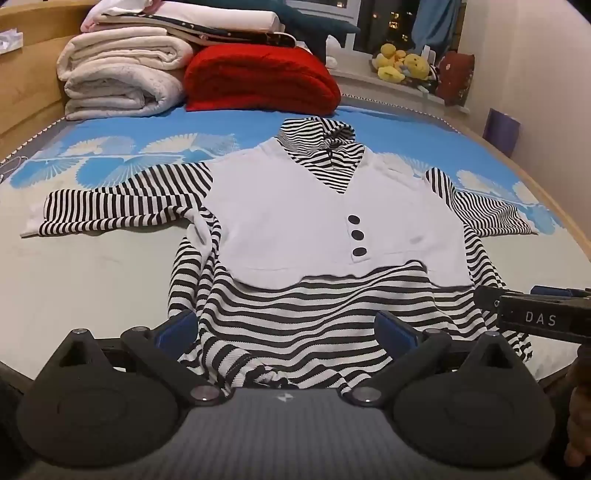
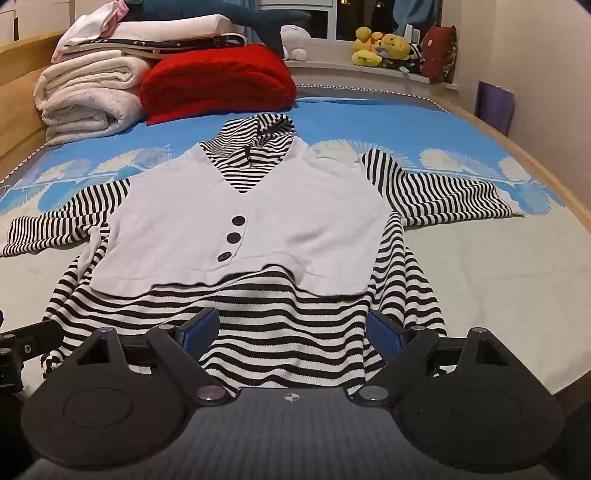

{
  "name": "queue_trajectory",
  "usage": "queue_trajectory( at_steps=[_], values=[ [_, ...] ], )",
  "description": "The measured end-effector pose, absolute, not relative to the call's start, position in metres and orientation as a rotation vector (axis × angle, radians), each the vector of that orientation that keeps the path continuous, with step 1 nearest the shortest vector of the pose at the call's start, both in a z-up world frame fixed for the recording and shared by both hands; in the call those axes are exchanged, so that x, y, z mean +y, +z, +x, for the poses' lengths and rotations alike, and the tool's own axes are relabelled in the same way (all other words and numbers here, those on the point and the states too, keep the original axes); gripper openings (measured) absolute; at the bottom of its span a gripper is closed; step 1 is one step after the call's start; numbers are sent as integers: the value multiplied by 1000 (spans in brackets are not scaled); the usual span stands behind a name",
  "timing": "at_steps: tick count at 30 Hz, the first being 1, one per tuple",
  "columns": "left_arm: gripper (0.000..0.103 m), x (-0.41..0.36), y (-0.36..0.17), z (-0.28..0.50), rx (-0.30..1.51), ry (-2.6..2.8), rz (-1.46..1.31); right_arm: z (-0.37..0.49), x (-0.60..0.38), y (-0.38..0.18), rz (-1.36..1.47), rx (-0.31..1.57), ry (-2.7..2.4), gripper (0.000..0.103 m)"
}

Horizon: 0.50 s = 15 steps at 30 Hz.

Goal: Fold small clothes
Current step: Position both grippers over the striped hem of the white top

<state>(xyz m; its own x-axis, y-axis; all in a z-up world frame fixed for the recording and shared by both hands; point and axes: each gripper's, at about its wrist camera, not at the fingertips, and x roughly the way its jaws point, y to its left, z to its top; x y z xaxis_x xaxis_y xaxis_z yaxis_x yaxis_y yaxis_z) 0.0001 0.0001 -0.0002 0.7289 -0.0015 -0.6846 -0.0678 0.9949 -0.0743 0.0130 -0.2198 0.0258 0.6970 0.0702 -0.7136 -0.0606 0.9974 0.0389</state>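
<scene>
Now: striped top (image 1: 314,229) lies face-up, spread on bed (image 1: 92,280), hem nearest. Left gripper (image 1: 286,326) and right gripper (image 2: 291,328) both spread wide, empty, straddling hem. Pinch both hem corners evenly, both layers, before lifting toward collar.

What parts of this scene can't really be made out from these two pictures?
- Hem of the black-and-white striped top with white vest panel: hidden behind the left gripper in the left wrist view, and behind the right gripper in the right wrist view.
- Yellow plush toys on the windowsill: too small and blurred to identify.
- Night view through the window: cut off by the top edge.
</scene>
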Motion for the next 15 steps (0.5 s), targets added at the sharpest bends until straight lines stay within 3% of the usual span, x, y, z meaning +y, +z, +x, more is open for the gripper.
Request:
queue_trajectory(
  at_steps=[15],
  values=[
    [102,-2,4,-2,770,31,-105,15,-219,26,10,805,65,87]
  ],
)
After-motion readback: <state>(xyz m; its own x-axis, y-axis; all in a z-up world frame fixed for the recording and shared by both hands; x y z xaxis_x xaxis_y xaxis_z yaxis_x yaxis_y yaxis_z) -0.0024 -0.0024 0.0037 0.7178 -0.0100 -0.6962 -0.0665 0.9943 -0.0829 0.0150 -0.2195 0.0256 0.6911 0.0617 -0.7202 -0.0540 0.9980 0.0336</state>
